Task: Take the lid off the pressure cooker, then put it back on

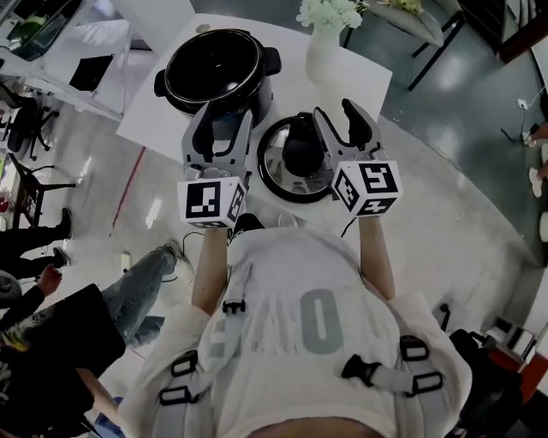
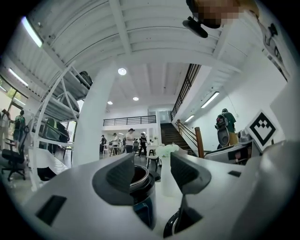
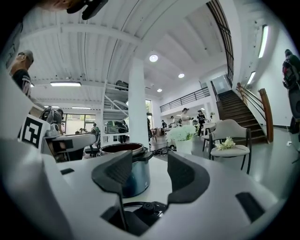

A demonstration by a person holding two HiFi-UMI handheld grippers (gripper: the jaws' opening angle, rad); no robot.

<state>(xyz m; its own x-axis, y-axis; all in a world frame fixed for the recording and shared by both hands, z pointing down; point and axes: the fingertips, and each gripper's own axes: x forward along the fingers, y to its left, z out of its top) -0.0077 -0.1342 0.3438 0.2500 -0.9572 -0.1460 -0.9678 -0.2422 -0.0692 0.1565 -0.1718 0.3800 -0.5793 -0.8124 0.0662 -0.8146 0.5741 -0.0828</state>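
The black pressure cooker (image 1: 218, 73) stands open on the white table (image 1: 364, 81). Its lid (image 1: 295, 158) lies flat on the table to the right of the pot, knob up. My left gripper (image 1: 221, 128) is held level in front of the pot, open and empty. My right gripper (image 1: 341, 118) is level above the lid's right side, open with nothing between its fingers. In the left gripper view the cooker (image 2: 140, 190) shows beyond the open gripper (image 2: 151, 172), the lid's edge (image 2: 180, 224) below. In the right gripper view the cooker (image 3: 127, 168) and lid (image 3: 145, 211) lie past the open gripper (image 3: 150, 173).
A white vase of white flowers (image 1: 325, 34) stands at the table's far edge behind the lid. A chair (image 1: 424, 21) sits beyond the table at the back right. People and a desk (image 1: 77, 51) are to the left. The table's near edge runs just below the lid.
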